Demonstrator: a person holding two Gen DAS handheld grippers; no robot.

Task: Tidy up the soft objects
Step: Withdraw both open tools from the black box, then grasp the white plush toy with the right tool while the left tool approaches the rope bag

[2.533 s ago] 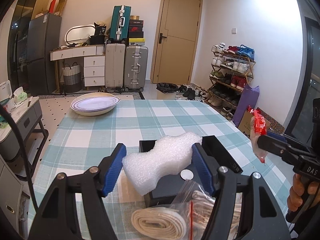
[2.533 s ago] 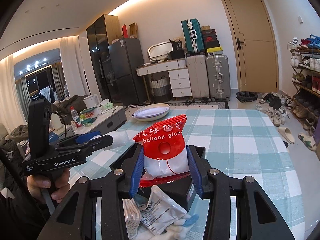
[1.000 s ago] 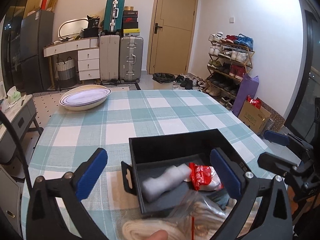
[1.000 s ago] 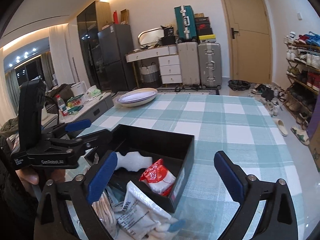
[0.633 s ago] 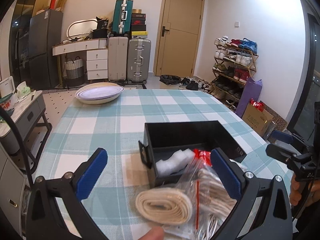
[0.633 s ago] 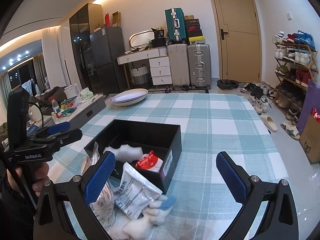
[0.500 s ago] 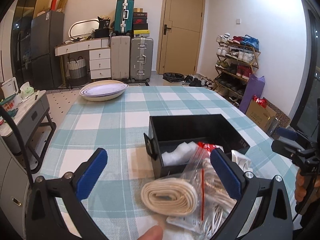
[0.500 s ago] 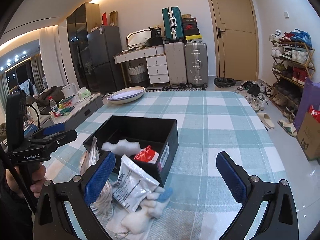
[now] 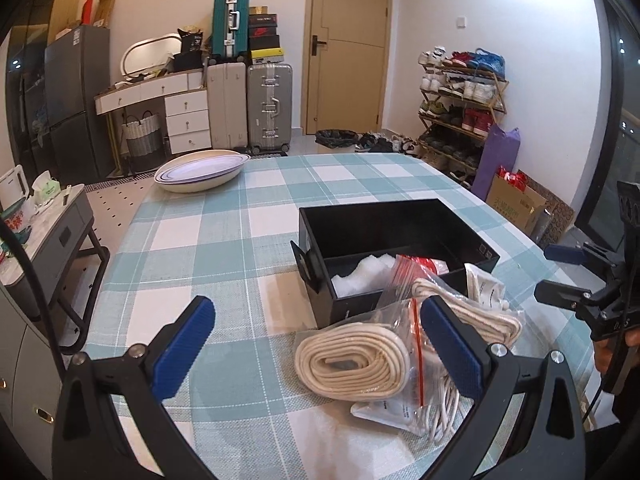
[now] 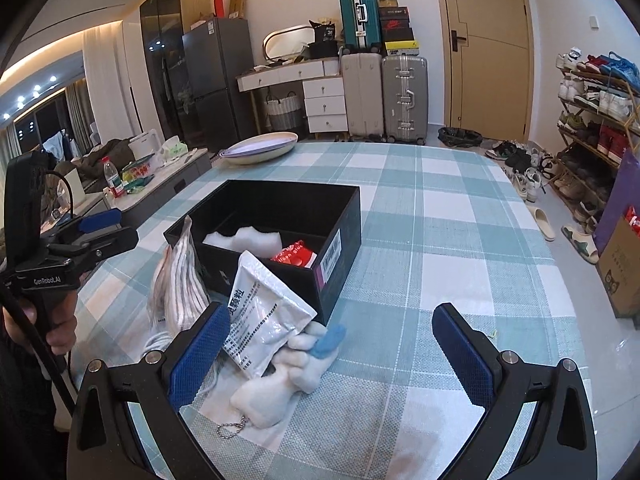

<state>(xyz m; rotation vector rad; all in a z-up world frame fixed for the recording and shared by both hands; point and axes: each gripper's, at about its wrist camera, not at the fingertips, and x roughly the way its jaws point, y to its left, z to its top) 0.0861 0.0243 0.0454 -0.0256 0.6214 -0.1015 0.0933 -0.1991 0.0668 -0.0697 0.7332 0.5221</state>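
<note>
A black box on the checked tablecloth holds a white foam piece and a red balloon-glue packet. Just in front of the box lie a clear bag of coiled cream rope, a white pouch and a white plush toy with a blue part. My left gripper is open, its jaws wide on either side of the rope bag. My right gripper is open above the plush toy and pouch, holding nothing.
A cream bowl sits at the table's far left corner. A low side table with clutter stands left of the table. Suitcases, drawers and a shoe rack line the walls.
Both grippers let the foam piece and the glue packet go into the box, opened wide, then drew back towards the near table edge, bringing the loose bags and toy into view.
</note>
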